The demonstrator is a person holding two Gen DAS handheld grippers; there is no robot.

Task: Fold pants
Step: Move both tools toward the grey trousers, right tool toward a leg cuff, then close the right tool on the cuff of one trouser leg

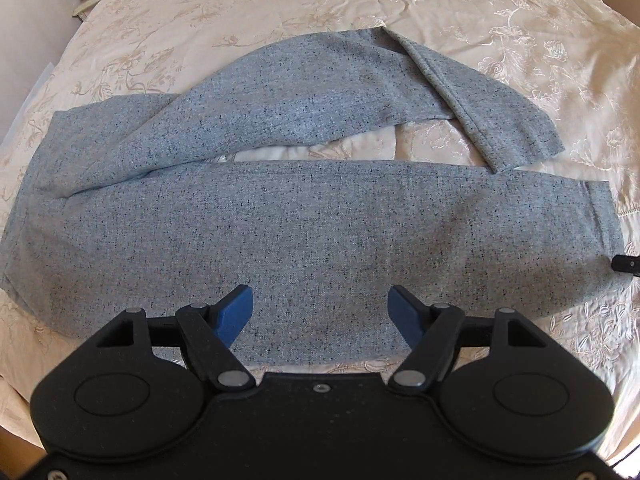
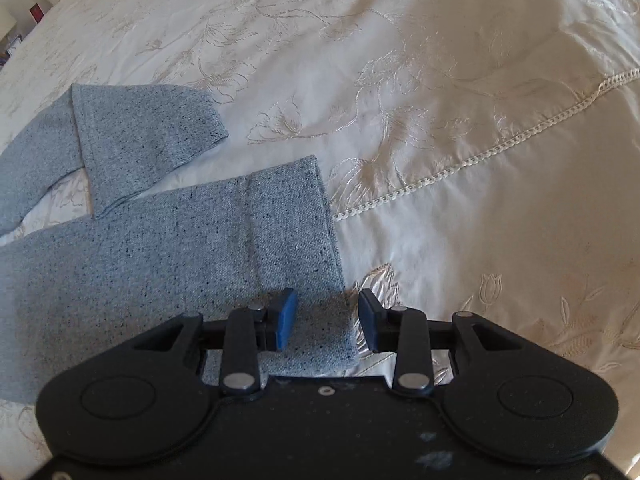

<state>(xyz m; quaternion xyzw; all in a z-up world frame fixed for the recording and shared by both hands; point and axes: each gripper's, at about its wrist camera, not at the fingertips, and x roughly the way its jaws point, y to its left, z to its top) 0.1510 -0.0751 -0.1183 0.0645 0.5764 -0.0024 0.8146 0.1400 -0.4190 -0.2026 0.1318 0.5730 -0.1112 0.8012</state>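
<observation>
Left tool wide open over pants | right tool half-open (empty), straddling hem

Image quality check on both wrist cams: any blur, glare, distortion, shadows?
Left wrist: sharp, strong fisheye bowing of the pants, dark vignette in the corners, even daylight on the bedspread. Right wrist: sharp too, the right gripper casts a shadow on the near hem, a broad soft shadow at upper right, sheen on the embroidery.
</observation>
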